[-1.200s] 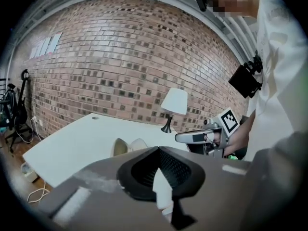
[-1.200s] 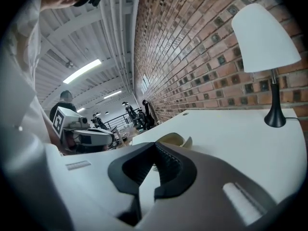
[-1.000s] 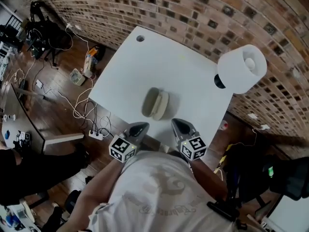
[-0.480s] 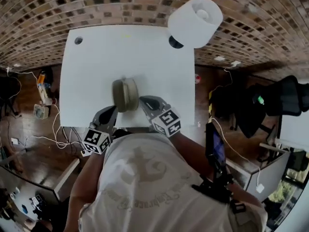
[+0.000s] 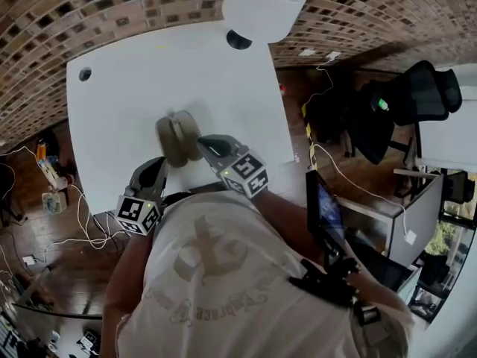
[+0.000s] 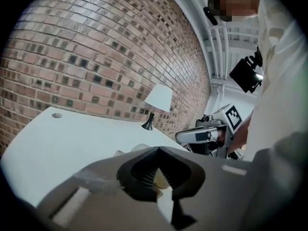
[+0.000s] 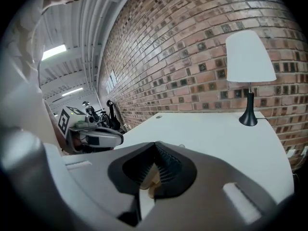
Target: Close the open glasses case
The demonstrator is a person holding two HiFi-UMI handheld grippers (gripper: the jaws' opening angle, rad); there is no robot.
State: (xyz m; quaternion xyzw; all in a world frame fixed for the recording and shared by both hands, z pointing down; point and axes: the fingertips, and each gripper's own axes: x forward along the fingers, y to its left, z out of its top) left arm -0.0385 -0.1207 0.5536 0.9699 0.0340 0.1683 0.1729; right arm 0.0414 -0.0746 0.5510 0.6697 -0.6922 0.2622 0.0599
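Observation:
The beige glasses case point(image 5: 177, 137) lies open on the white table point(image 5: 134, 88), its two halves side by side. My right gripper point(image 5: 203, 142) is shut and empty, with its tip right at the case's near right edge; whether it touches I cannot tell. My left gripper point(image 5: 157, 164) is also shut and empty, just short of the case's near left end. In the left gripper view the left gripper point(image 6: 158, 148) hides most of the case point(image 6: 161, 179). The right gripper view shows the right gripper point(image 7: 155, 144) the same way, over a sliver of the case point(image 7: 153, 183).
A white-shaded lamp point(image 5: 264, 4) on a black base stands at the table's far right corner. A cable hole point(image 5: 84, 73) is at the far left. A brick wall point(image 7: 192, 57) runs behind the table. A black office chair point(image 5: 410, 95) and cables are on the floor to the right.
Both grippers have moved in toward the case, and the right tip now sits at its edge. The head view has swung, so the table and lamp have shifted left and upward.

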